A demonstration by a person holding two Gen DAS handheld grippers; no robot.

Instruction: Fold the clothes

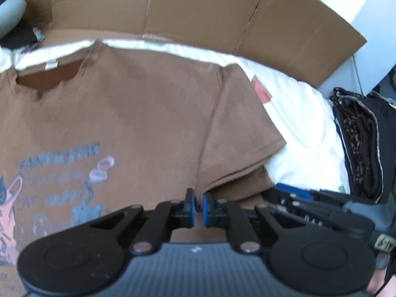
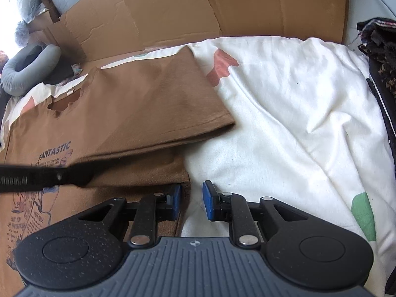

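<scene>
A brown T-shirt (image 1: 138, 113) with a blue "FANTASTIC" cat print lies front up on a white sheet (image 2: 284, 113). Its right sleeve (image 2: 158, 99) lies flat, pointing out over the sheet. My left gripper (image 1: 198, 206) hovers low over the shirt just below that sleeve's underarm seam. Its blue pads (image 1: 190, 205) are almost together, and I see no fabric pinched between them. My right gripper (image 2: 191, 201) is open at the shirt's side edge, with the left pad (image 2: 176, 201) over brown cloth and the other over the sheet. The left gripper (image 2: 49, 175) shows blurred in the right wrist view.
Flattened cardboard (image 1: 198, 7) stands along the far edge of the bed. A grey neck pillow (image 2: 27, 71) lies at the far left. Dark patterned folded clothes (image 1: 361, 143) are stacked at the right. The right gripper (image 1: 309, 203) sits close beside my left one.
</scene>
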